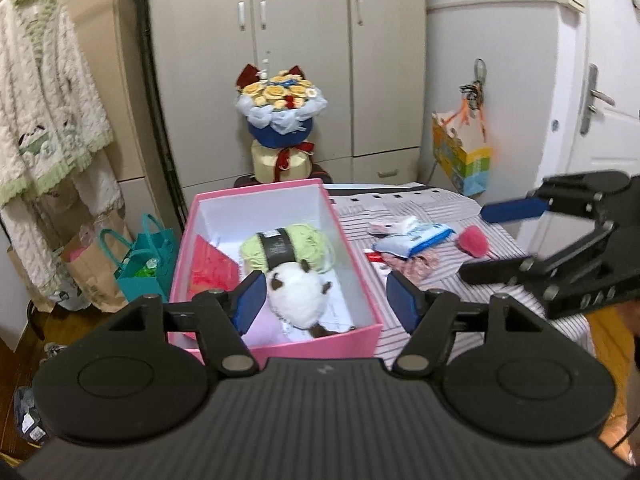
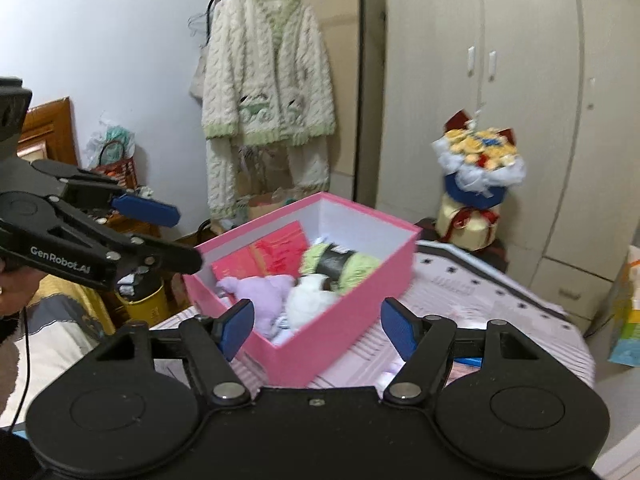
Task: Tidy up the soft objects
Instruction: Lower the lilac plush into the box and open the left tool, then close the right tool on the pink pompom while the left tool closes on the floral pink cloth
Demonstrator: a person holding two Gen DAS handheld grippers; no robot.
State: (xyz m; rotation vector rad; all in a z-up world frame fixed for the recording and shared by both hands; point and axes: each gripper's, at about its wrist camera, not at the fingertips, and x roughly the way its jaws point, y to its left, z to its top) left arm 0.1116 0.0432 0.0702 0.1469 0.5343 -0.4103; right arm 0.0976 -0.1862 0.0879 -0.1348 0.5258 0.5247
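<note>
From the left wrist camera, the left tool (image 1: 326, 304) hangs over the near end of a pink box (image 1: 352, 256), its blue pads spread wide with nothing between them. The box stands open on a striped cloth (image 1: 440, 280) that covers the surface beneath it. Inside the box lie a skein of green yarn (image 1: 308, 240) with a dark paper band, a white plush toy (image 1: 298, 300) with brown ears just in front of the yarn and touching it, a red packet (image 1: 212, 268) against the left wall, and a patch of lilac plush (image 1: 266, 330) at the near corner. To the right of the box, on the cloth, sit a blue-and-white tissue pack (image 1: 416, 238), a fuzzy pink item (image 1: 474, 242) and a pink patterned fabric piece (image 1: 416, 266). The right tool (image 1: 486, 242) reaches in from the right edge above those items, fingers wide apart and holding nothing. Behind the box stands a flower bouquet (image 1: 280, 108) in front of a wardrobe (image 1: 304, 40).

From the right wrist camera, the right tool (image 2: 318, 330) is wide open and empty above the near corner of the pink box (image 2: 360, 292). The lilac plush (image 2: 264, 292), white plush toy (image 2: 308, 300), green yarn (image 2: 356, 268) and red packet (image 2: 276, 258) all rest inside. The left tool (image 2: 176, 236) hovers left of the box, fingers parted, gripping nothing. A white-and-green knitted cardigan (image 2: 268, 76) hangs on a rail behind.
</note>
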